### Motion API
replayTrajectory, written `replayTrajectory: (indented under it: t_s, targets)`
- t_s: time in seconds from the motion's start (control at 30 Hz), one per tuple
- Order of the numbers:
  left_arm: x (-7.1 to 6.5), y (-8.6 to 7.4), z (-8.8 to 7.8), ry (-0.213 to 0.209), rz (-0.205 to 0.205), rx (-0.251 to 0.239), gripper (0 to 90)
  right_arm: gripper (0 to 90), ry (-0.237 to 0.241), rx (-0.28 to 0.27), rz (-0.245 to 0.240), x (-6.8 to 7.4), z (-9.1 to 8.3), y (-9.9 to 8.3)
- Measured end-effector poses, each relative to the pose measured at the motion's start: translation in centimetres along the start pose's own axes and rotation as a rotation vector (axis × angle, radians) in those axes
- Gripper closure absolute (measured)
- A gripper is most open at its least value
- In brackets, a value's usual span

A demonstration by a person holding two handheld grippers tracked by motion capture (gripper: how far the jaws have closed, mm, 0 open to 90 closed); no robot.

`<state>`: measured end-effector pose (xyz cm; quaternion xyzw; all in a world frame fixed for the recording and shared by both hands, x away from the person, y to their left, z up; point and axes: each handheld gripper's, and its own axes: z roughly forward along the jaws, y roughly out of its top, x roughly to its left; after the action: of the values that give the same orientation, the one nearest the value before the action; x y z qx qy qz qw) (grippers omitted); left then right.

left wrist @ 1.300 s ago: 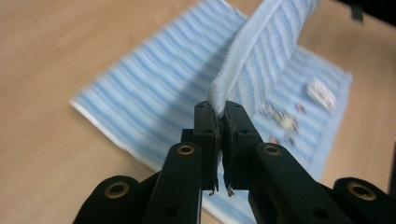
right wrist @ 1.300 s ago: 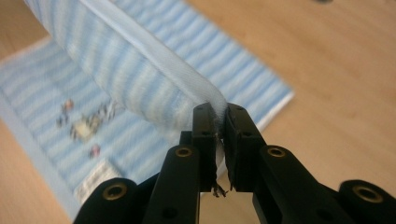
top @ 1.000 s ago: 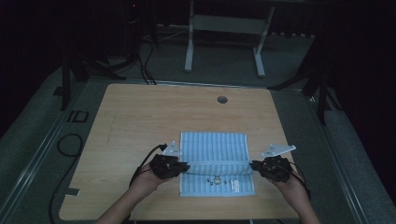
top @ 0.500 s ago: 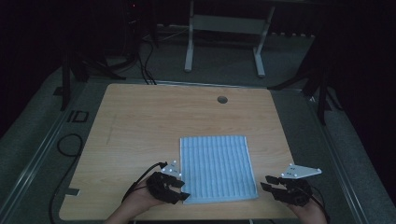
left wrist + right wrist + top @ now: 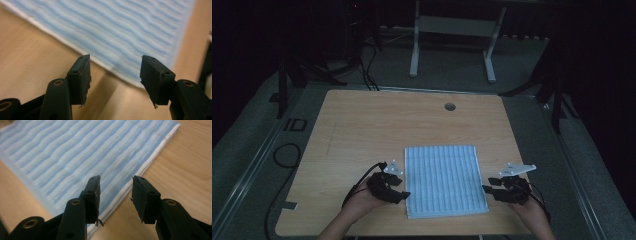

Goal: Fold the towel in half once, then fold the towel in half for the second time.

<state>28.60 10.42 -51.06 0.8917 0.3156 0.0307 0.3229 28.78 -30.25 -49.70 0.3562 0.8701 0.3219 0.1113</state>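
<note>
Left gripper (image 5: 404, 194) just off the near left corner of the blue striped cloth (image 5: 444, 180), jaws just opened, parted with nothing between them. Right gripper (image 5: 486, 189) by the cloth's near right edge, jaws likewise just opened and holding nothing. Cloth folded flat on the wooden table (image 5: 362, 130), near the front edge.

I am looking into what is reading as a lab or recording studio rather than a home: a bare wooden table (image 5: 412, 125) with a cable port (image 5: 450, 106) is sitting on grey carpet (image 5: 252, 155), black cables (image 5: 287, 155) are trailing across the floor, dark stands (image 5: 287, 75) are flanking it, and a white metal frame (image 5: 452, 45) is standing behind in dim light
</note>
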Motion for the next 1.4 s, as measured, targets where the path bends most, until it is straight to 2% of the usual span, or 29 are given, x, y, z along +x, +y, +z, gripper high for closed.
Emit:
replayTrajectory:
  t_s: [0.03,0.23,0.37,0.43,0.5,0.53,0.7,0.8,0.87,0.93,1.1,1.17,1.23,1.3,1.33,1.4]
  targets:
    - [0.2,0.1,0.1,-0.005,-0.009,0.001,41.8,57.5,-0.002,0.007,0.001,-0.3,0.3,0.3]
    - [1.8,0.2,0.5,0.045,-0.033,0.032,41.8,55.6,-0.002,0.048,0.006,-2.2,2.0,1.9]
    - [3.2,0.3,0.6,0.066,-0.068,0.036,41.7,53.1,0.003,0.049,0.015,-3.4,2.9,2.9]
    - [3.8,0.6,0.5,0.078,-0.091,0.034,38.8,52.4,-0.009,0.055,0.023,-4.2,3.2,3.6]
    - [4.4,0.9,0.3,0.098,-0.105,0.022,38.7,52.1,0.008,0.046,0.046,-4.9,3.5,4.2]
    - [4.6,1.1,0.2,0.097,-0.111,0.012,38.7,52.1,0.000,0.046,0.047,-5.2,3.7,4.6]
    - [5.7,2.5,-0.2,0.136,-0.096,0.036,38.7,51.5,-0.009,0.049,0.070,-6.4,4.2,6.2]
    - [6.1,3.5,-0.7,0.143,-0.096,0.018,38.9,51.2,-0.007,0.027,0.084,-7.0,4.1,7.0]
    - [6.3,4.1,-1.0,0.165,-0.100,0.002,40.8,52.0,-0.013,0.026,0.090,-7.3,4.1,7.5]
    - [6.6,4.6,-1.1,0.148,-0.103,-0.005,40.7,51.6,-0.013,0.028,0.089,-7.5,4.1,8.0]
    - [7.2,5.5,-0.6,0.154,-0.098,0.005,38.3,47.6,-0.002,0.042,0.093,-8.0,4.5,8.9]
    - [7.9,5.8,0.1,0.139,-0.126,-0.002,38.3,47.5,-0.007,0.047,0.096,-8.2,5.0,9.6]
    - [8.5,6.2,0.7,0.146,-0.149,-0.005,38.3,47.5,-0.011,0.055,0.098,-8.4,5.4,10.1]
    - [8.9,6.3,1.0,0.140,-0.149,-0.001,38.3,47.5,-0.017,0.062,0.098,-8.5,5.6,10.3]
    - [9.5,6.8,1.7,0.156,-0.151,0.010,38.3,47.5,-0.018,0.068,0.098,-8.7,5.9,10.6]
    - [9.9,7.1,2.3,0.154,-0.153,0.023,38.3,47.6,-0.019,0.092,0.115,-9.4,6.9,11.5]
